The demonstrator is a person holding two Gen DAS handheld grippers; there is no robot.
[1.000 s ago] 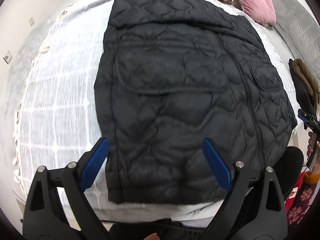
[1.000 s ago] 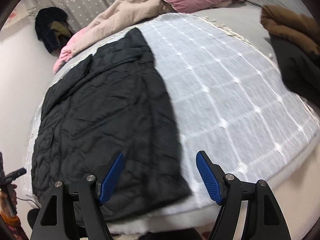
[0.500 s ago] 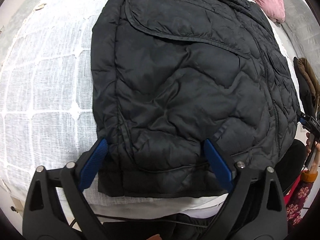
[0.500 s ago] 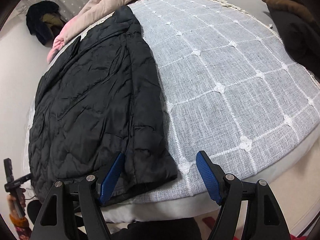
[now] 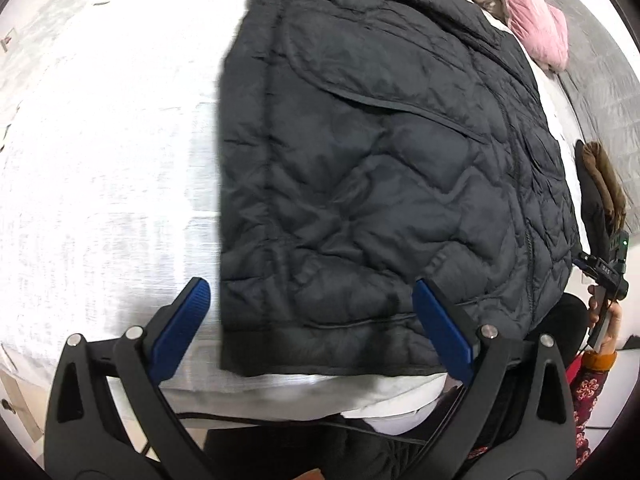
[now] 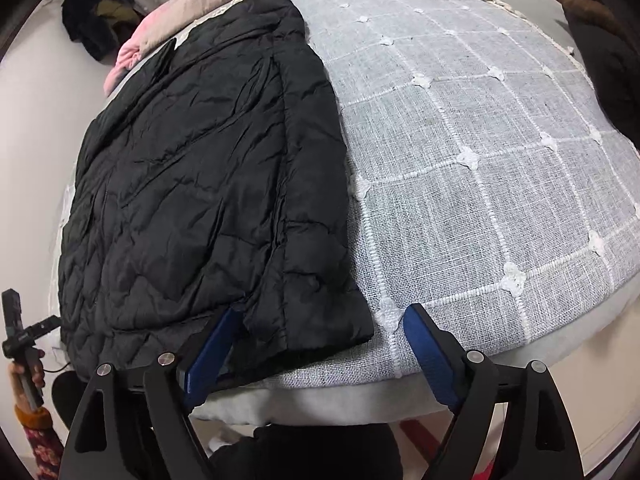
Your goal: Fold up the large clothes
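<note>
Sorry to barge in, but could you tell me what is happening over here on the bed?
A person is holding a pair of tongs in each hand over a black quilted jacket spread flat on a white checked bedspread. The left tongs hang open over one near corner of the hem. The right tongs are opening around the other near corner. Neither pair grips the fabric, so folding has not begun.

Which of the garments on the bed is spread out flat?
The black quilted jacket, lying flat on the white checked cover; the pink one is bunched up.
</note>
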